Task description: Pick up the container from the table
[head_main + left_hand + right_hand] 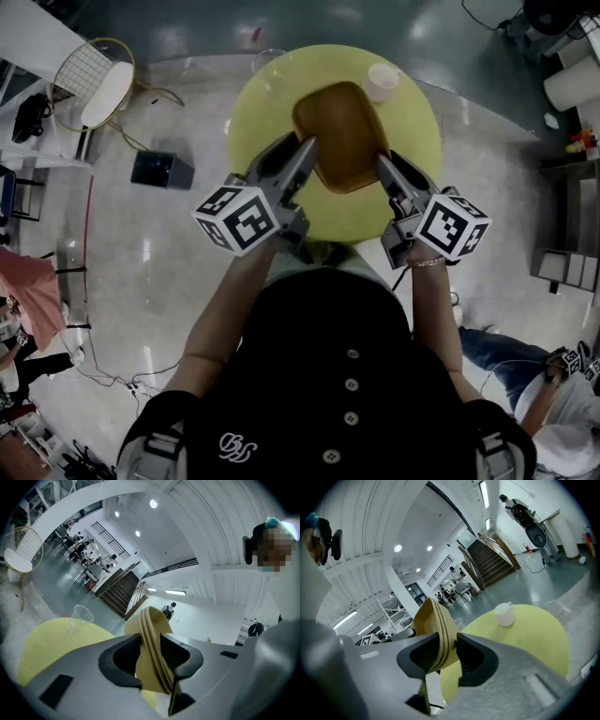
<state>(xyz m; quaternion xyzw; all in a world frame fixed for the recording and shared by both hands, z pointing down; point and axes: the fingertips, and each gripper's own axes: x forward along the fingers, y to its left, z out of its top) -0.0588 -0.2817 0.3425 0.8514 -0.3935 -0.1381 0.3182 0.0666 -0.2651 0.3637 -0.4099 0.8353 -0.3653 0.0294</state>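
Left gripper (306, 150) clamped on the left rim of the brown container (342, 131), which hangs over the yellow table (375, 220), right gripper (382, 161) clamped on the right rim; pick-up apparently done, only steady holding left.

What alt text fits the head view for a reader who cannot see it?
Seen from above, a person grips a brown container by its side rims, left gripper on one and right gripper on the other, over a round yellow table. A white cup and a clear cup stand near the table's far edge.
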